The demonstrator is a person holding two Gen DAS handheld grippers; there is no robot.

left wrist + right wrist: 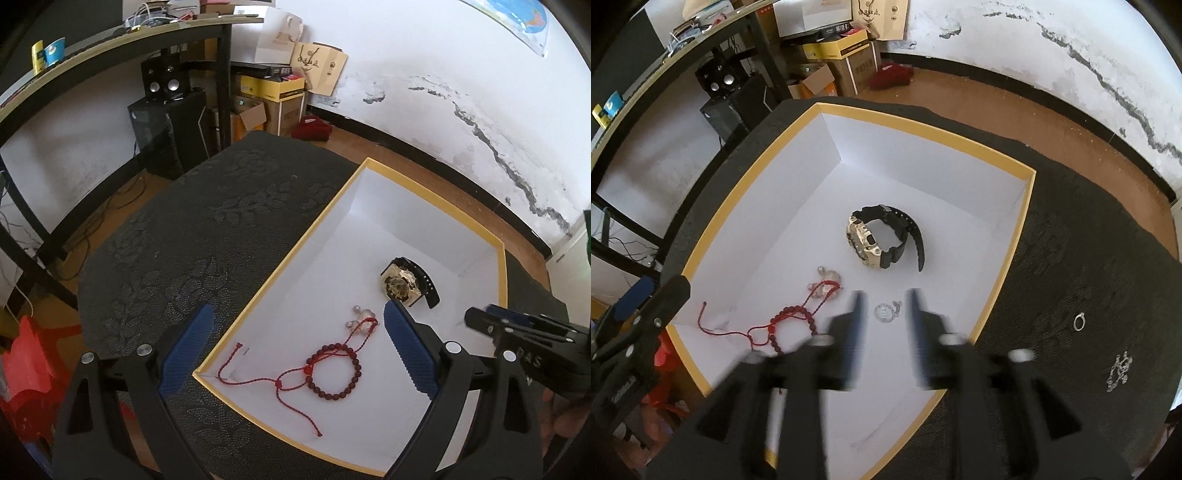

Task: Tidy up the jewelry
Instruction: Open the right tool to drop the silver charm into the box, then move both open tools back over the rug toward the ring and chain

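Both grippers hover over the box (pixel 1027 206); left (pixel 295 343) and right (pixel 884 314) jaws apart, empty.

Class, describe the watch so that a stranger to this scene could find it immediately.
Start at the yellow-rimmed white box on the dark table. The watch lies on its floor, farther in than the red bracelets. Only it has a gold case and black strap.

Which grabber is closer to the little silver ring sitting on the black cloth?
Right. The right gripper hangs over the box, near the edge beside the silver ring. The left gripper is at the box's opposite side.
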